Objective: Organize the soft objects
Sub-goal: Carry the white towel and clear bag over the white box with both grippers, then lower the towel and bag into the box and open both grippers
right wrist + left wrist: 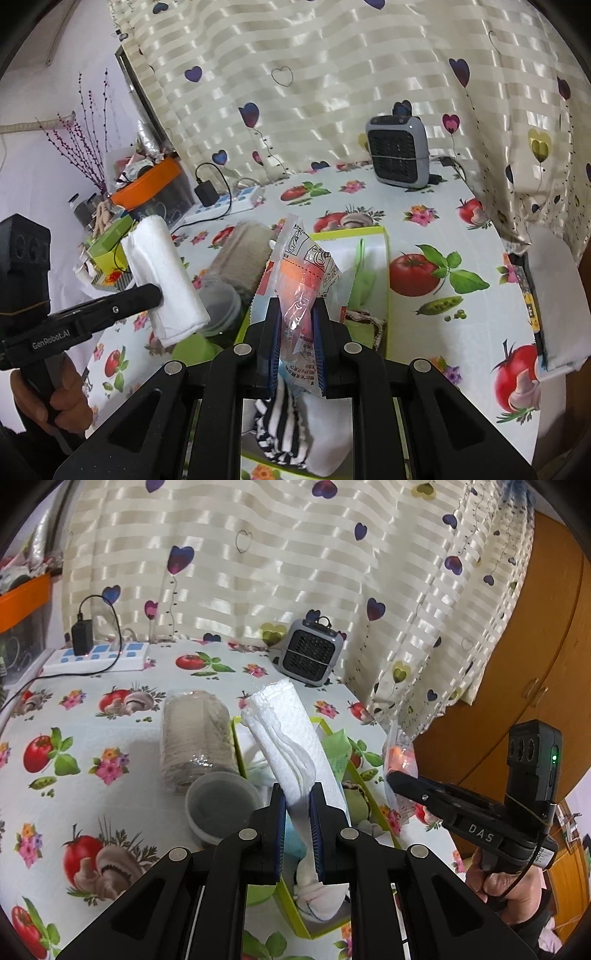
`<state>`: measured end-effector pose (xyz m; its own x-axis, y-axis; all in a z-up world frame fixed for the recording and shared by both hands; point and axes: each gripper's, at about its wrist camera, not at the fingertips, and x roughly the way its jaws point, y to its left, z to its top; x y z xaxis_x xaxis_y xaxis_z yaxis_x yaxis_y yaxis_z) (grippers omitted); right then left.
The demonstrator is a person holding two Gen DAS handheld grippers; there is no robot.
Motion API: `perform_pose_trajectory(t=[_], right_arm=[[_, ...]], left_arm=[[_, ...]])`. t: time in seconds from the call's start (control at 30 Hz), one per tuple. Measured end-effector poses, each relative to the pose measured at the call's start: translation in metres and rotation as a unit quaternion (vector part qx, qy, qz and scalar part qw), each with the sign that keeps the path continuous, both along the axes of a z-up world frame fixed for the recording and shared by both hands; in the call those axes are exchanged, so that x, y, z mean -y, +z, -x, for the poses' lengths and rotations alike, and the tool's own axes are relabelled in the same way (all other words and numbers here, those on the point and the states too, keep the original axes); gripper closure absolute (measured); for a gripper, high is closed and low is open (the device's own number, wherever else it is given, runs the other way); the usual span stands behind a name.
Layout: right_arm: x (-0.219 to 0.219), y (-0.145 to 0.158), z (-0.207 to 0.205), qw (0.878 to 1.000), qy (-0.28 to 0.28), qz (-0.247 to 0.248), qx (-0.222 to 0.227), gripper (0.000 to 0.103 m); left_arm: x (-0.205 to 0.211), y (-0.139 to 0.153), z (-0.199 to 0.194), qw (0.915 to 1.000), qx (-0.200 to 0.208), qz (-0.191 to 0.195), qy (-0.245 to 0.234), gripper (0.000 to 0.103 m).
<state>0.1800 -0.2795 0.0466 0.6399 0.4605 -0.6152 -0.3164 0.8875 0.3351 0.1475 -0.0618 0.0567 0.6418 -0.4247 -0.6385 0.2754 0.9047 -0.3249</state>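
we cannot see much of the lime-green open box (334, 734) on the surface (122, 738): both black hand-held grippers stand in front of it, and its contents are only partly readable. in the right wrist view a black-and-white striped soft piece (282, 424) and something white lie under the fingers, cut off by them; in the left wrist view a white knitted bundle (321, 893) sits at the near end of the box, with a pale green item (356, 799) further back that is too hidden to name.

we count two hand-held grippers, each holding one thing. the left hand-held gripper (298, 812) is closed tight on one rolled white towel (284, 731), which sticks up tilted over the box. the right hand-held gripper (295, 332) is pinched shut on one clear plastic packet with an orange item inside (301, 273), also raised over the box.

beside the box lie one beige roll wrapped in clear film (195, 734), on its side, and one grey round felt bowl (221, 805), touching the roll's near end. at the far edge stand one grey small fan heater (308, 657) and one white power strip with blue sockets (99, 657) carrying a black plug adapter (82, 635). a cream heart-print curtain (258, 554) hangs behind.
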Motion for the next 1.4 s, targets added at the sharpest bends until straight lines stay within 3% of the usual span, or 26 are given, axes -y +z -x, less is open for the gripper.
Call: perform_pose_trajectory(t=[0.53,0.73,0.87,1.27,1.4], right_arm=[[-0.003,-0.046,-0.018,0.996,0.011,0.039,-0.077,0.084],[-0.016,-0.05,-0.017,0.994,0.044,0.071,-0.074,0.081],[-0.017,-0.042,-0.009,0.994,0.051,0.085,-0.051,0.067],[-0.002,-0.031,-0.003,0.997,0.028,0.064,-0.03,0.067],[0.002,-0.03,-0.004,0.998,0.021,0.059,-0.028,0.067]], left_arm=[[0.023,-0.022,-0.03,0.9991,-0.03,-0.009,-0.029,0.091],[0.031,-0.03,-0.043,0.9984,-0.043,-0.013,-0.034,0.091],[0.037,-0.032,-0.054,0.998,-0.05,-0.008,-0.039,0.091],[0.063,-0.048,-0.091,0.9956,-0.068,-0.014,-0.064,0.091],[0.062,-0.042,-0.088,0.9965,-0.054,-0.012,-0.063,0.078]])
